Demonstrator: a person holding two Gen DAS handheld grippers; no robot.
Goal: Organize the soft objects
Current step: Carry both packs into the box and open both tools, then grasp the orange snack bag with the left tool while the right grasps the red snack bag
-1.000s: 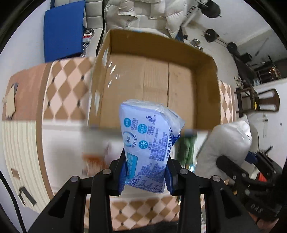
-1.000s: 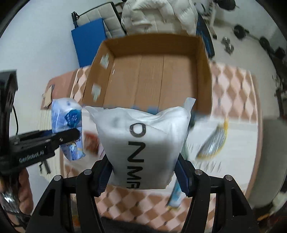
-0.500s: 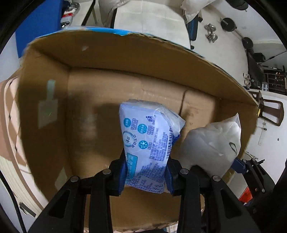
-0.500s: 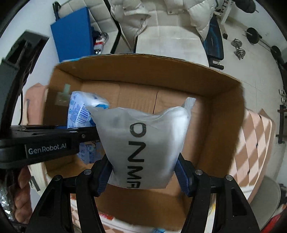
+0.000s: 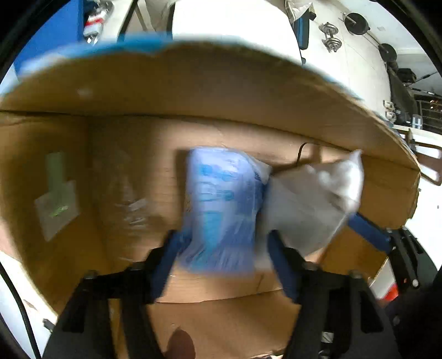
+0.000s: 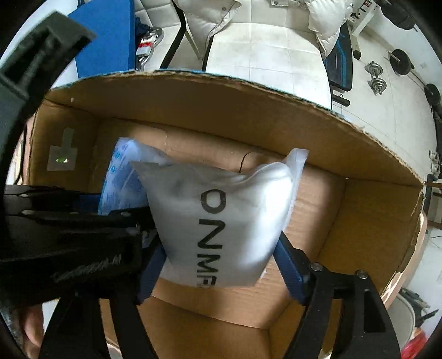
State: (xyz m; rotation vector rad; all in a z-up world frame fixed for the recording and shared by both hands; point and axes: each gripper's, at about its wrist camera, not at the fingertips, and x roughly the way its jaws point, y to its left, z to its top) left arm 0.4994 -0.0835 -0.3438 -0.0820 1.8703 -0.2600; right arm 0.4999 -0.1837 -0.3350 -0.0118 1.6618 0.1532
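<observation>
Both grippers are down inside an open cardboard box (image 5: 221,91). In the left wrist view the blue-printed tissue pack (image 5: 221,210) sits blurred between the spread fingers of my left gripper (image 5: 221,256), with gaps on both sides. My right gripper (image 6: 221,265) has its jaws spread beside a white soft pouch (image 6: 221,215) printed with black letters. The pouch also shows in the left wrist view (image 5: 312,204), pressed against the blue pack. The blue pack shows in the right wrist view (image 6: 121,176), behind the pouch. The box also shows there (image 6: 221,102).
The box stands on a checkered table (image 6: 422,229). Behind it are a white padded jacket on a chair (image 6: 248,19), a blue panel (image 6: 110,36) and dumbbells (image 6: 377,74) on the tiled floor.
Both grippers moved from above the table down into the box. The left jaws have spread and the blue pack is slipping out. The right jaws have also widened around the white pouch.
</observation>
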